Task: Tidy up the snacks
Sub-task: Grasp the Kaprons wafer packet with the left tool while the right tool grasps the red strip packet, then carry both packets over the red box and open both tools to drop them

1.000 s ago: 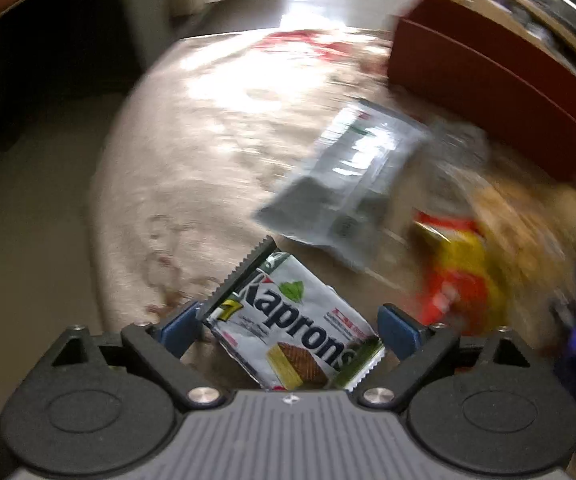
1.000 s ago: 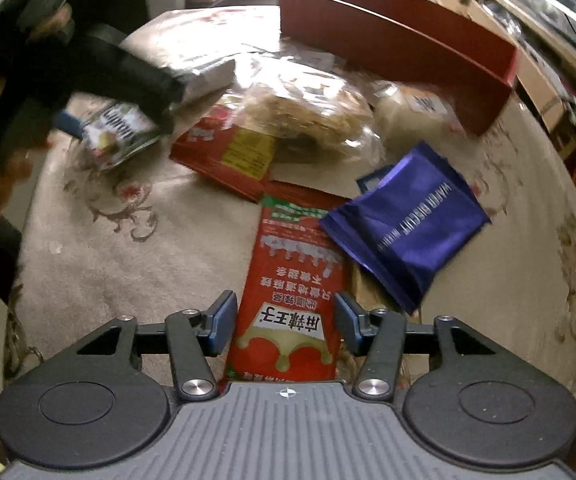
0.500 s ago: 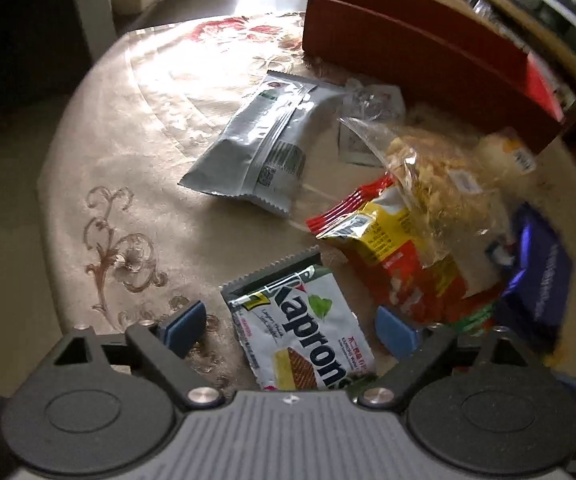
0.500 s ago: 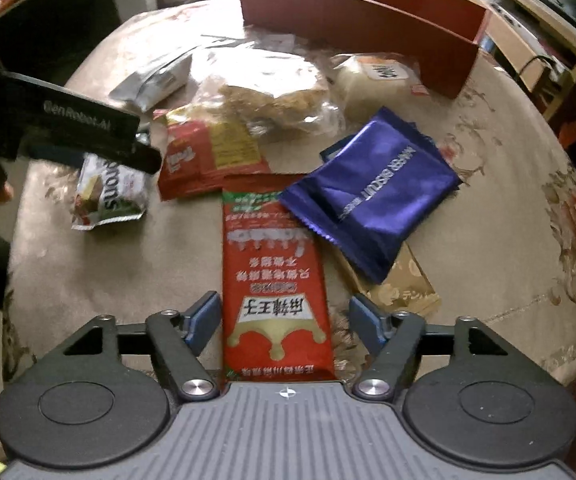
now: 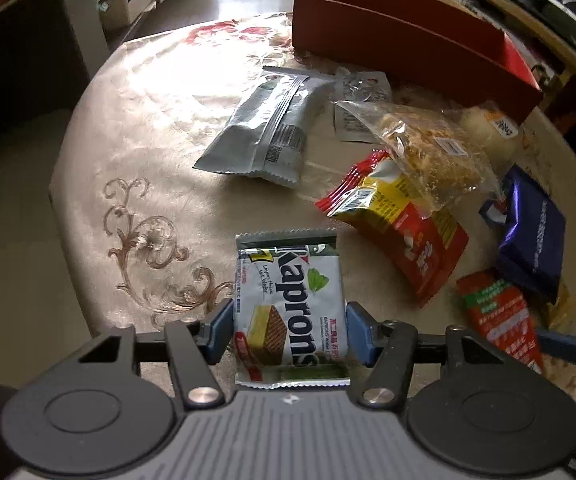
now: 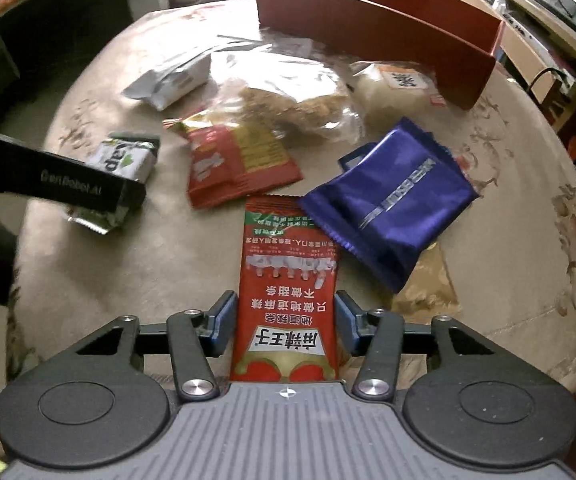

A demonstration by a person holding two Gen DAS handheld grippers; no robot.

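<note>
Two wrist views of a round table (image 5: 136, 128) under a cream cloth with scroll and flower patterns, strewn with snack packets.

Left gripper (image 5: 290, 330): jaws closing on the white Kaprons wafer packet (image 5: 290, 304), which lies flat at the near left of the table; the blue pads sit against both long edges of the packet. In the right wrist view the same packet (image 6: 124, 160) is partly hidden behind the left gripper's black body.

Right gripper (image 6: 286, 326): jaws closing on the long red packet (image 6: 288, 300) with white Chinese lettering, which lies lengthwise between the pads and points toward the far side; the pads stand at its two edges.

Other snacks: a purple wafer packet (image 6: 392, 200) just right of the long red packet, overlapping its far right corner; a red and yellow packet (image 6: 236, 160) near the middle; a clear bag of brown crumbly snack (image 5: 428, 152) resting partly on the red and yellow packet; a silver foil pouch (image 5: 268, 132) to the far left of the pile; a pale bun in a clear wrapper (image 6: 396, 88) close to the box.

Container: a long, low red-brown box (image 6: 372, 32), open at the top, stands at the far right edge of the table; what it holds cannot be told.
</note>
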